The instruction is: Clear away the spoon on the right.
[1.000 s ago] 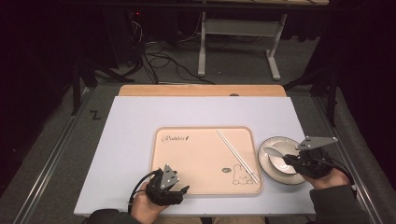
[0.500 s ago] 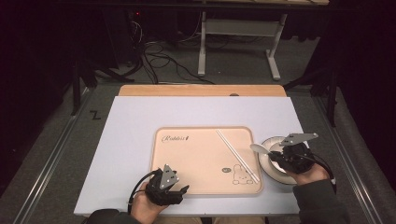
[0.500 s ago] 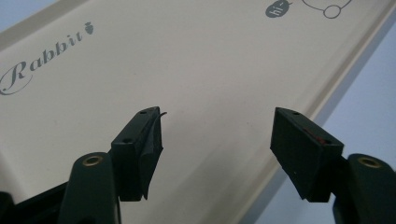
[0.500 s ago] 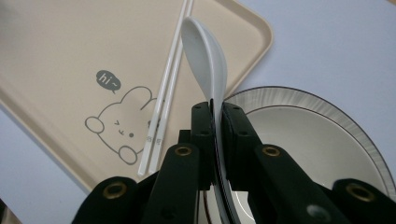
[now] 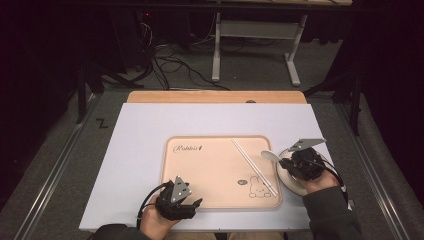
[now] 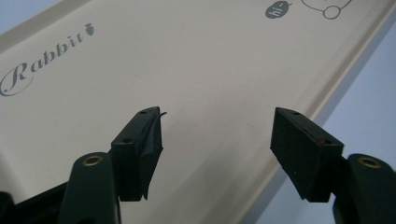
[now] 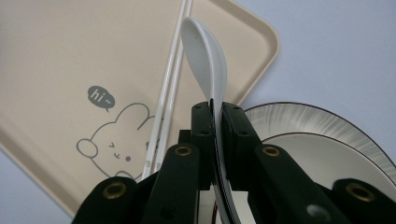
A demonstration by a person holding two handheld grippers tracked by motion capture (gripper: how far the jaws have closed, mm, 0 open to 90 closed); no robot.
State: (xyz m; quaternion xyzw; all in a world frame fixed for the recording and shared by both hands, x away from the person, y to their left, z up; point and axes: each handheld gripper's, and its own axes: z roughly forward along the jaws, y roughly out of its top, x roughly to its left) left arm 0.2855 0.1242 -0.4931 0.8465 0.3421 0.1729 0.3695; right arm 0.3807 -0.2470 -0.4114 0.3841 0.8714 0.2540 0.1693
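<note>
A beige tray (image 5: pixel 210 170) printed with "Rabbit" and a small rabbit drawing lies in the middle of the white table top. A pair of white chopsticks (image 5: pixel 252 165) rests slantwise on its right part. My right gripper (image 5: pixel 285 162) is shut on a white spoon (image 5: pixel 270 155), whose bowl hangs over the tray's right edge; the right gripper view has the spoon (image 7: pixel 205 60) clamped by its handle above the chopsticks (image 7: pixel 168 88). Under that hand sits a white plate (image 5: pixel 286 179). My left gripper (image 5: pixel 190 206) stands open at the tray's near edge (image 6: pixel 280 140), nothing between its fingers.
The white board (image 5: pixel 145 150) lies on a wooden table whose far strip (image 5: pixel 215 96) shows behind it. Metal rails run along both sides. A metal stand (image 5: pixel 255 45) and cables (image 5: pixel 170 65) are on the dark floor beyond.
My right gripper has carried the spoon leftward from above the plate to the tray's right edge. The left gripper has stayed put.
</note>
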